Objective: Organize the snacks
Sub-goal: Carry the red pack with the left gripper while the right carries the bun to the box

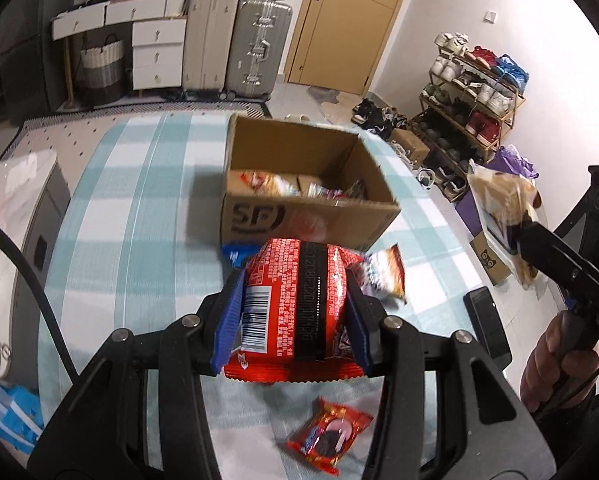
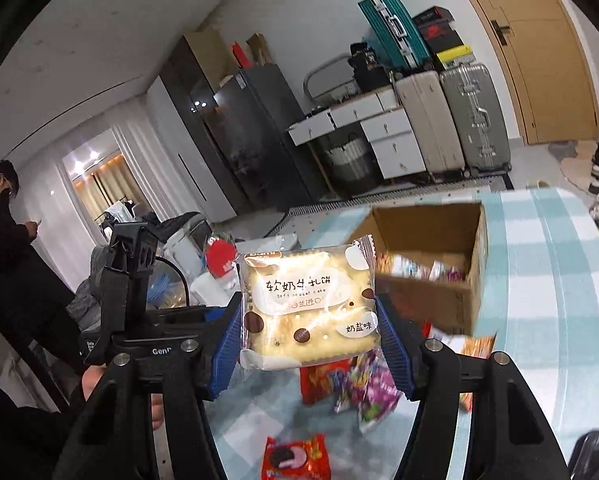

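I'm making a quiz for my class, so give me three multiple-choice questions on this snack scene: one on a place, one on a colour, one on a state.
1. Where is the cardboard box?
A on the checked tablecloth
B on the floor
C on the shoe rack

2. What colour is the packet in the left tool?
A green
B red
C white

3. What is the right tool doing?
A hanging empty
B gripping a cream biscuit packet
C resting inside the box

Answers: A, the box stands on the tablecloth; B, its wrapper is red; B, its pads clamp the biscuit packet.

Cardboard box print smeared, snacks inside blurred, perhaps wrapped sweets, phone cropped.
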Available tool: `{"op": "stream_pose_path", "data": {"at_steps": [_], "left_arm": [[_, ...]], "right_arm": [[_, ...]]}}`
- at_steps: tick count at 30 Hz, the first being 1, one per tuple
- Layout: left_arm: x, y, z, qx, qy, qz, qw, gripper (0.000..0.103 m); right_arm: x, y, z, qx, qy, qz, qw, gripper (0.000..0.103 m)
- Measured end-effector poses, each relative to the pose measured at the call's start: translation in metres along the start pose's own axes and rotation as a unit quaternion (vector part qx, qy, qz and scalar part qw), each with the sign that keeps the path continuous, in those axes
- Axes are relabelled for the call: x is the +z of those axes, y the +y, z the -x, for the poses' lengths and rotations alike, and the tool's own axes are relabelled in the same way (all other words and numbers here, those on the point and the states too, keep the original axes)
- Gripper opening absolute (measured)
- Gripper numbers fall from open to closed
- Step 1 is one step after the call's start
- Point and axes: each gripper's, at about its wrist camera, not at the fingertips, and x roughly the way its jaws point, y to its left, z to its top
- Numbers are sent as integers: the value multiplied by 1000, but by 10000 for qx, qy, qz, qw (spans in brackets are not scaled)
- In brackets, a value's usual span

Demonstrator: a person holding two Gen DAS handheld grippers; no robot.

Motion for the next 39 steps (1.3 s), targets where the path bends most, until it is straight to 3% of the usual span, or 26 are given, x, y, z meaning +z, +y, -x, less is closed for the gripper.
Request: {"op": "stream_pose_path", "data": {"at_steps": [5, 20, 30, 39], "left_arm": [[30, -10, -1, -150, -14, -78, 9999, 44], [111, -13, -22, -8, -131, 2, 9999, 44], [155, -9, -71, 77, 138, 65, 9999, 44], [166, -1, -126, 69, 485, 215, 9986, 44]], "right_arm": [[25, -2, -3, -77, -86, 59, 9999, 63], [95, -18, -27, -330, -137, 52, 9993, 63], [120, -43, -66, -466, 38, -122, 9988, 64], [125, -69, -99, -780, 315, -150, 9963, 64]]}}
